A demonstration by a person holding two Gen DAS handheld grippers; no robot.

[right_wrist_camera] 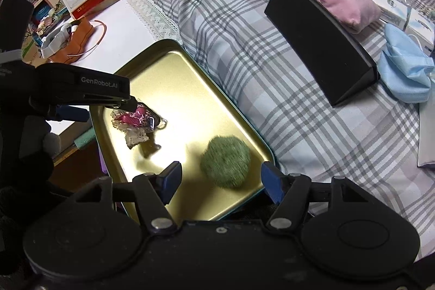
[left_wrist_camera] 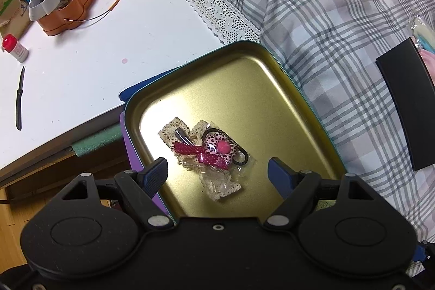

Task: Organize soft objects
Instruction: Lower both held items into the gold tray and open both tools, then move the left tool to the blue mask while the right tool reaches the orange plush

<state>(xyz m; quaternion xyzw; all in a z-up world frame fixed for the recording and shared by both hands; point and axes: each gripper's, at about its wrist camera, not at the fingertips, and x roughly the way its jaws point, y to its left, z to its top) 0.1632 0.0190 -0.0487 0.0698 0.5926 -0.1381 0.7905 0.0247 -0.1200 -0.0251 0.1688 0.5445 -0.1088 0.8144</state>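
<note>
A green pom-pom [right_wrist_camera: 225,161] lies in the gold tin [right_wrist_camera: 190,89], near the tin's corner closest to the right gripper [right_wrist_camera: 220,181]. It is slightly blurred, and it sits between that gripper's blue pads without either pad touching it; the jaws stand apart with nothing clamped. The left wrist view does not take the pom-pom in at all.

Further along the tin floor lies a packet of hair ties [left_wrist_camera: 209,151], a clear wrapper holding a red dotted bow, a spotted pink flower on a black elastic, a metal clip and lace strips. The wrapper is hard to trace against the glare. In the right view the left gripper [left_wrist_camera: 217,174] hangs over this packet and covers part of it. Its own camera shows its jaws apart, with the packet beyond the fingertips and untouched.

The tin rests on a plaid bedspread [right_wrist_camera: 244,18], one corner overhanging a white desk [left_wrist_camera: 95,45]. Its lower edge is hidden behind both gripper bodies.

On the bedspread well apart from the tin lies a black case [right_wrist_camera: 320,40], cut off at the frame edge in the left view. Behind it sit a pink cloth bundle [right_wrist_camera: 348,4], a blue face mask [right_wrist_camera: 405,67] and white packets, partly screened by the case. On the desk stand an orange tin [left_wrist_camera: 73,4] with a thin hairband around it, a red-capped bottle [left_wrist_camera: 15,48] and a black pen [left_wrist_camera: 19,99].
</note>
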